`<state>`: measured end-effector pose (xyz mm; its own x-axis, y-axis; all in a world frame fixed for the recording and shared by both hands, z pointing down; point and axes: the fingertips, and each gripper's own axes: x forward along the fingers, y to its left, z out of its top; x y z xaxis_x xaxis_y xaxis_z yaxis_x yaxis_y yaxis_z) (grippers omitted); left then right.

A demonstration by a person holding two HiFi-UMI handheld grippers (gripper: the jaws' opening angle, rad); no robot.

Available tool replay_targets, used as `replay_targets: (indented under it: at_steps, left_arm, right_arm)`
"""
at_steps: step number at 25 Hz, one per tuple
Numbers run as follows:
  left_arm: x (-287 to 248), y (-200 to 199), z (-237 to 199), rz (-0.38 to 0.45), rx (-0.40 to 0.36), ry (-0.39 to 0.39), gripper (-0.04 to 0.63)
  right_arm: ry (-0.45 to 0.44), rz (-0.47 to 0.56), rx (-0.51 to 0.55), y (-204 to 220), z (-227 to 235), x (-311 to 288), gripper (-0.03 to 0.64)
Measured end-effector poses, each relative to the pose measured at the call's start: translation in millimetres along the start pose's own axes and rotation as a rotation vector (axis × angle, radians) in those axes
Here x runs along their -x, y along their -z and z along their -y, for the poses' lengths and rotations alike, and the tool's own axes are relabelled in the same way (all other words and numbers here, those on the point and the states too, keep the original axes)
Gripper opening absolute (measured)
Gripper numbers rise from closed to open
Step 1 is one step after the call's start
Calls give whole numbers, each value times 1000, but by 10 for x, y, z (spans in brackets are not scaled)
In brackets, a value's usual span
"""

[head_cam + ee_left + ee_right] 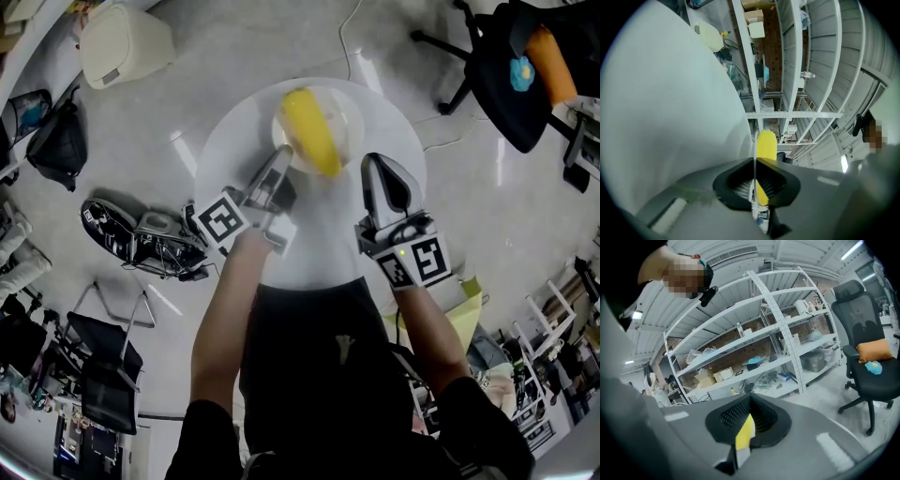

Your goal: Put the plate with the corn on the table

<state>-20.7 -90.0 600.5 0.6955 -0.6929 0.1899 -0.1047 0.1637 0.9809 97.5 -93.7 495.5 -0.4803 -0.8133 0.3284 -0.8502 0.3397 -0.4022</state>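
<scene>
A small white plate carries a yellow corn cob over the far half of the round white table. My left gripper is shut on the plate's left rim. In the left gripper view, the rim runs as a thin edge between the jaws of the left gripper, with the corn just beyond. My right gripper is at the plate's right rim, jaws closed to a slit. In the right gripper view, a sliver of corn shows between the jaws of the right gripper.
A black office chair with an orange cushion stands on the floor at the far right. A cream bin and a dark bag lie at the left. White shelving fills the background behind the table.
</scene>
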Motion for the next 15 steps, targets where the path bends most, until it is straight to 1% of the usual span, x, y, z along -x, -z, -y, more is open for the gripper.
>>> replay_targets:
  at_steps: [7,12,15]
  left_arm:
    - [-14,-8,-4,3,-2,-6,18]
    - [-19,0,-9,5,4,-21,18]
    - [-28,-5,-7,8,2,-26,18]
  right_arm:
    - [-16,22,-31,-43,-26,-35,9]
    - [5,-16,-1,41,49,6,9]
    - [-1,-3,-13,6,40,-7,9]
